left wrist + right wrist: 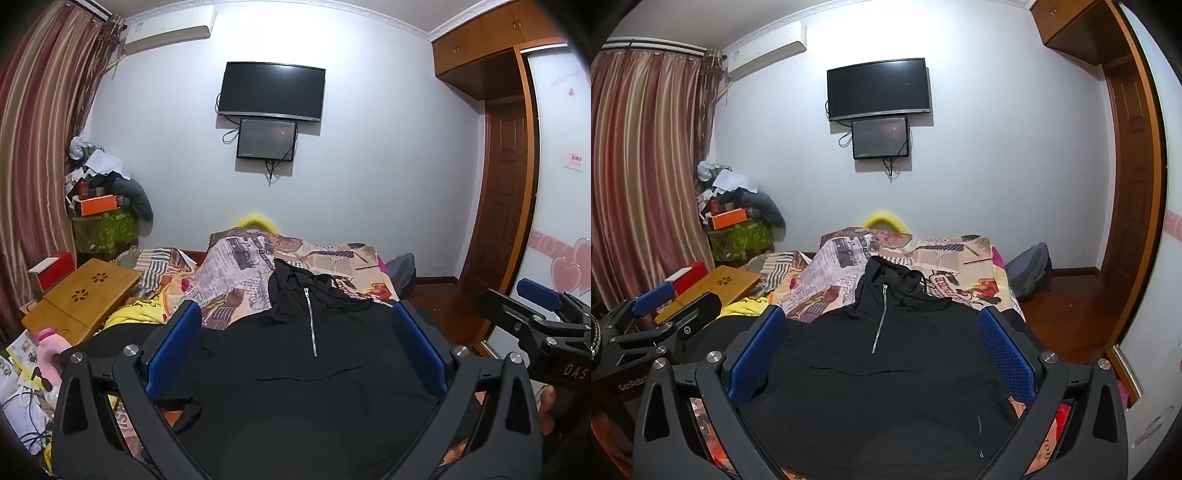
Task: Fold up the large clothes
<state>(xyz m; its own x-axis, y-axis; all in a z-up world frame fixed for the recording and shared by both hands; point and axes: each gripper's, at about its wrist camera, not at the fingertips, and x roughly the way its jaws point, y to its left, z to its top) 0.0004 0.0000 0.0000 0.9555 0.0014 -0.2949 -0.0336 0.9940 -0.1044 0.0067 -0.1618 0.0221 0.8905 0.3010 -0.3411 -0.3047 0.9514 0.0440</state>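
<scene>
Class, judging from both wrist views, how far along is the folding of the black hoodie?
Done: black hoodie lies spread front-up on the bed, zipper showing. In hand: nothing; left gripper and right gripper hover open. Left: every fold.

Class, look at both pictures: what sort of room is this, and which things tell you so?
Most likely a home bedroom: a bed with a patterned cover, a wardrobe, and a TV on the wall.
</scene>
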